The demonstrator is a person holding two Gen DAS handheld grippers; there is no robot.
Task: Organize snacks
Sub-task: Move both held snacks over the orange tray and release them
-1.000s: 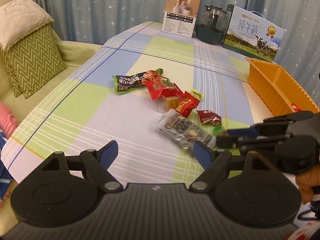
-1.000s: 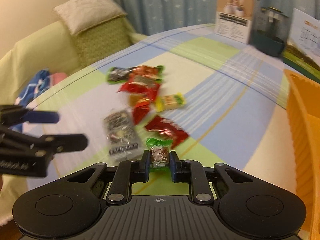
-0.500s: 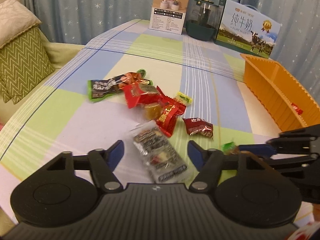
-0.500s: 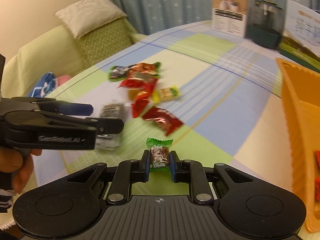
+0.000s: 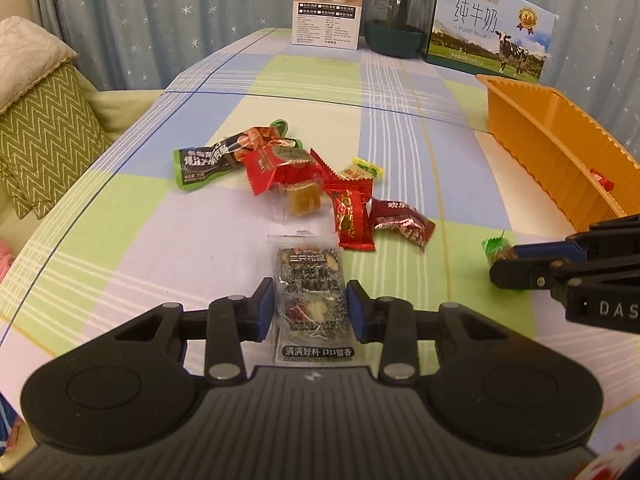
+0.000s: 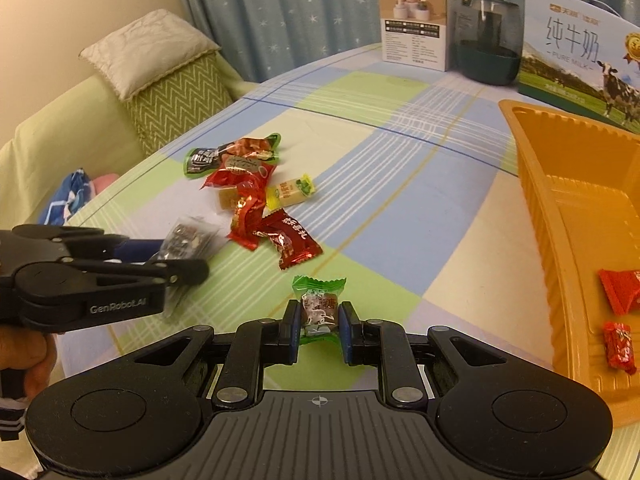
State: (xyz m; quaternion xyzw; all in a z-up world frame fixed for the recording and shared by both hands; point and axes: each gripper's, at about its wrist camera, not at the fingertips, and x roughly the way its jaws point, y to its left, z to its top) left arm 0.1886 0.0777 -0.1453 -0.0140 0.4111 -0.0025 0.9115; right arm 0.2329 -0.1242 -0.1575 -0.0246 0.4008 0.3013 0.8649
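Observation:
A clear packet of dark snack (image 5: 310,280) lies on the checked tablecloth between my left gripper's (image 5: 311,308) blue pads, whose jaws are closing and touch its sides. In the right wrist view that packet (image 6: 188,236) sits pinched at the left gripper's (image 6: 176,258) tip. My right gripper (image 6: 319,316) is shut on a green-wrapped candy (image 6: 319,304), held just above the cloth. The same candy (image 5: 494,246) shows at the right gripper's (image 5: 506,262) tip in the left wrist view. Several red, green and yellow snacks (image 5: 304,184) lie in a loose pile beyond.
An orange tray (image 6: 536,200) on the right holds two red candies (image 6: 620,296). A white box (image 5: 330,4), a dark glass jar (image 5: 396,28) and a milk carton (image 5: 490,28) stand at the far end. Cushions (image 5: 44,136) lie left of the table.
My left gripper has moved over the clear packet and its jaws have narrowed around it. My right gripper, still holding the green candy, has shifted right toward the orange tray.

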